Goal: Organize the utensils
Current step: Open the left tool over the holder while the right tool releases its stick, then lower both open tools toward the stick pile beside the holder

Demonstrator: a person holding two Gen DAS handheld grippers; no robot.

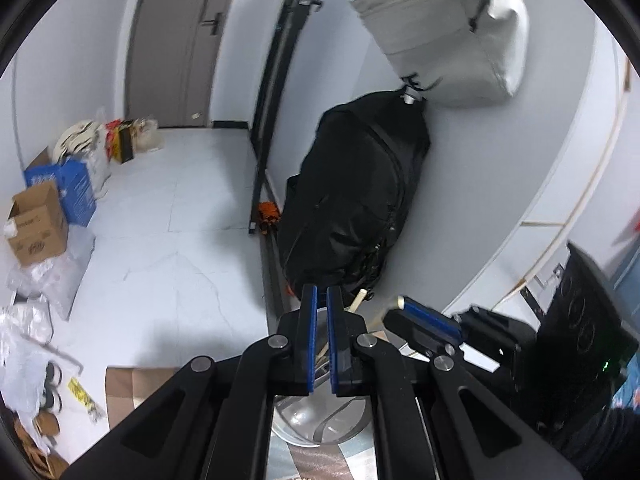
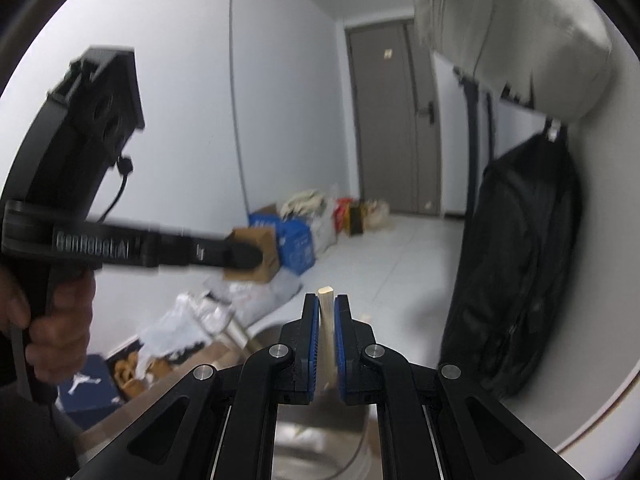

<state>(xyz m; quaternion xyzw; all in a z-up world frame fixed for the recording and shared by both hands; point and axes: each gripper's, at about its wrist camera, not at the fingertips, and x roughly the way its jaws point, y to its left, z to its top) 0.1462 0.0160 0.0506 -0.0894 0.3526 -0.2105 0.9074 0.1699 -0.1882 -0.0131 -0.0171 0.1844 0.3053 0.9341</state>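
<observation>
Right gripper (image 2: pixel 327 312): black frame, blue pads, jaws narrowed and clamped on a pale wooden chopstick (image 2: pixel 327 332), stick standing nearly upright between the pads with its squared tip poking above them. Below it, a round shiny metal bowl (image 2: pixel 320 452) (blurred, contents not clear). Same gripper (image 1: pixel 404 308) seen side-on in the left wrist view, just right of the left one, with a pale stick end (image 1: pixel 360 298) showing beside it over the bowl (image 1: pixel 320 424).

Left gripper (image 1: pixel 322 304): blue pads drawn close together, only a thin slit between, nothing gripped. Seen in the right wrist view too (image 2: pixel 240 256), held by a hand (image 2: pixel 52 312) at the left edge, motion-blurred.

Behind: black backpack (image 1: pixel 356 196) hung on the white wall, light grey fabric bag (image 1: pixel 444 28) above it, brown cardboard box (image 1: pixel 36 224) and blue carton (image 1: pixel 68 188) on the pale tiled floor (image 1: pixel 168 240).
</observation>
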